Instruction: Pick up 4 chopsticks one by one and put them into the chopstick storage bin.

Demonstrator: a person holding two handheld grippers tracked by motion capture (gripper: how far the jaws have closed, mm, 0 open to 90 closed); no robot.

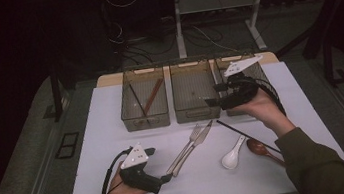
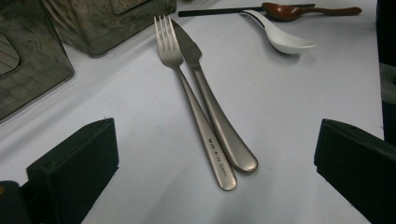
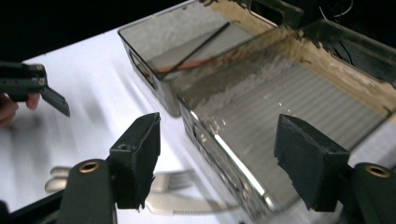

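White tabletop (image 1: 114, 135) bears fork (image 2: 187, 88) touching knife (image 2: 212, 102); both grippers' jaws gape wide, empty.

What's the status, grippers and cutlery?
Left gripper open, low, jaws aimed at fork and knife handle ends. Right gripper open, empty, over middle bin. Nothing blocking.

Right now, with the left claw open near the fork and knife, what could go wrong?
1. The fork and knife lie touching, handles side by side; the left claw may take both or push one away.
2. The right claw hangs open above the middle bin; lowering carelessly could strike its rim.
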